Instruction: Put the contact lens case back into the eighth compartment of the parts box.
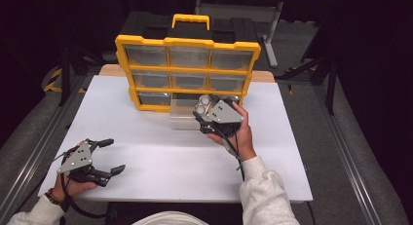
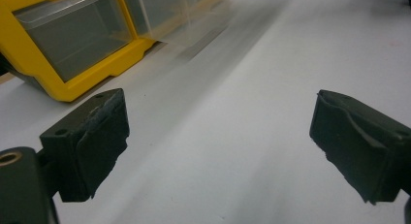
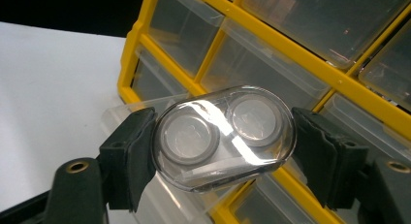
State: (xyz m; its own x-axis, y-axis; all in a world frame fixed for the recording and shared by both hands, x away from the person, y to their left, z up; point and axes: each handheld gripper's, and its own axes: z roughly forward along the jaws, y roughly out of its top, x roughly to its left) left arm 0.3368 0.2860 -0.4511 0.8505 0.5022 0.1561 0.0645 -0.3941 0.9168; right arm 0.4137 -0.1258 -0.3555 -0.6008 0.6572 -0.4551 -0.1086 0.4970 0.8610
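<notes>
Right tongs (image 3: 223, 136): firmly clenched on a clear oval case (image 3: 224, 136) with two round cells inside, one pad on each narrow end.
Grip choice: end-to-end hold, probably to leave the flat face free and keep the slick plastic from twisting.
Case position: off the bench, held in the air just in front of the organiser's bottom row, above a pulled-out clear drawer (image 1: 182, 115).
Drawer: slid forward from the bottom middle slot, resting on the bench; likely the place the case belongs to, going in or coming out, cannot tell which.
Left tongs (image 1: 109, 156): released, jaws wide apart, nothing between them.
Left placement: parked near the front left corner of the bench (image 1: 160, 161), well apart from the work, seemingly out of the way.
Organiser (image 1: 187, 69): yellow frame, three rows of clear drawers, standing upright at the far edge.
Right hand (image 1: 241, 132): wrapped round the tool body, forearm angled in from the lower right, tongs aimed toward the organiser.
Left hand (image 1: 73, 186): low at the bench edge, tongs aimed rightward.
</notes>
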